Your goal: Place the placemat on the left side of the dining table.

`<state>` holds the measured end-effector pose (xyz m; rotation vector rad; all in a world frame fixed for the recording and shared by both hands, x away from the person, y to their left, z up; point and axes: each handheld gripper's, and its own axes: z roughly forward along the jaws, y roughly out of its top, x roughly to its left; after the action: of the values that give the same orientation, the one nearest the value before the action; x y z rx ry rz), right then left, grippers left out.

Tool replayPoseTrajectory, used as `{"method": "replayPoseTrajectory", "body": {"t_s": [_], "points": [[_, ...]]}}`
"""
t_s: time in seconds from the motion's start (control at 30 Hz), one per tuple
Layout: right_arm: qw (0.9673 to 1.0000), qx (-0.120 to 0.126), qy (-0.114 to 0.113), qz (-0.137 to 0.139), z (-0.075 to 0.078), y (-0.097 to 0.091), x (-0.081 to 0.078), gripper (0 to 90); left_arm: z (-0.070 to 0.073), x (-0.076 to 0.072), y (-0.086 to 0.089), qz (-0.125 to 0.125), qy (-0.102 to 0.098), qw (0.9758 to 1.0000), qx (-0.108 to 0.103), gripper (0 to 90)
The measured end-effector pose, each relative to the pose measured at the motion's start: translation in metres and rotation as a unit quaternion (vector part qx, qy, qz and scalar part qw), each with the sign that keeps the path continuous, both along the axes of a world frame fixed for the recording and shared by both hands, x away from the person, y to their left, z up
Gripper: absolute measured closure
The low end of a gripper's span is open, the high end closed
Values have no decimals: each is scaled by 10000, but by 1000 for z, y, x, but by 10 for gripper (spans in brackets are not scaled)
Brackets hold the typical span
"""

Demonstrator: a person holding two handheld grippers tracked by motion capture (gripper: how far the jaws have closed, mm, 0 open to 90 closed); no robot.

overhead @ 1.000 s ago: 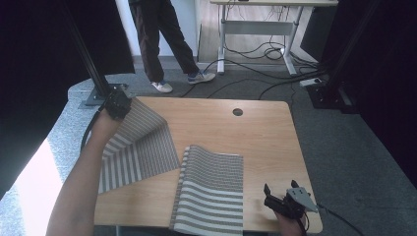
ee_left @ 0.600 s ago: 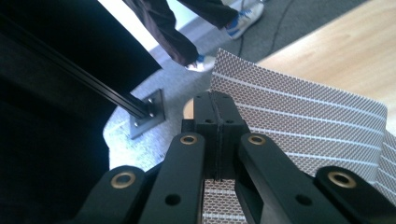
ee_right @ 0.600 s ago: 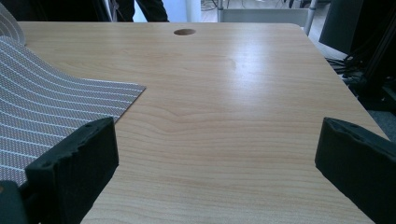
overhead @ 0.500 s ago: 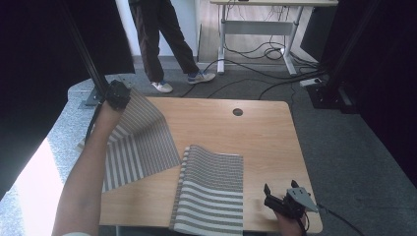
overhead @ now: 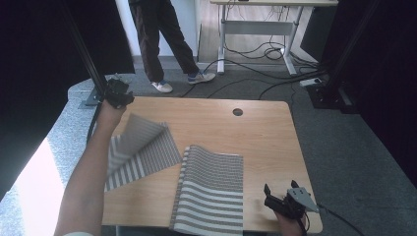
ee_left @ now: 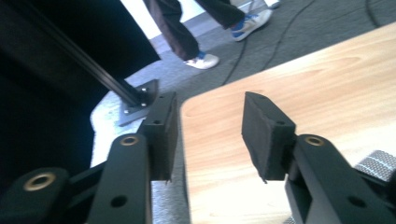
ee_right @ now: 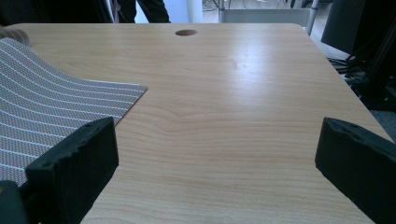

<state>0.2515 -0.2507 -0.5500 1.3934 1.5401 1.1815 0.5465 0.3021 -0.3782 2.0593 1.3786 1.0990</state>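
Rising left tongs [overhead: 117, 93], emptied of cloth [overhead: 140, 147]

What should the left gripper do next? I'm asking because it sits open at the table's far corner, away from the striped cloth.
Probably bring the left gripper back down toward the raised fold of the striped cloth. Its jaws stand apart with nothing between them in the left gripper view, over the bare table, while that half of the cloth is curled up, not flat. The right gripper is open too, beside the cloth.
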Motion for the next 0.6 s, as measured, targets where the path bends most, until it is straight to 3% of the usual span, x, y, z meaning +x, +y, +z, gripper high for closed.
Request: {"method": "replayPoseTrajectory", "body": {"t_s": [0.17,0.27,0.37,0.47,0.57,0.6], "points": [[10000,-8,5,3,0,0,0,0,-15,-3,2,-132,307,9989,-336,388],[10000,-16,14,2,0,0,0,0,-24,-7,2,-474,583,9953,-613,339],[10000,-27,18,11,0,0,1,0,-37,-15,-2,-863,909,9883,-870,279],[10000,-23,14,19,0,0,0,0,-55,-27,-11,-1278,1152,9816,-827,206],[10000,-42,10,29,0,0,0,0,-70,-41,-20,-1671,1361,9732,-801,148],[10000,-45,10,32,0,0,1,0,-75,-46,-23,-1855,1442,9692,-745,141]]}}
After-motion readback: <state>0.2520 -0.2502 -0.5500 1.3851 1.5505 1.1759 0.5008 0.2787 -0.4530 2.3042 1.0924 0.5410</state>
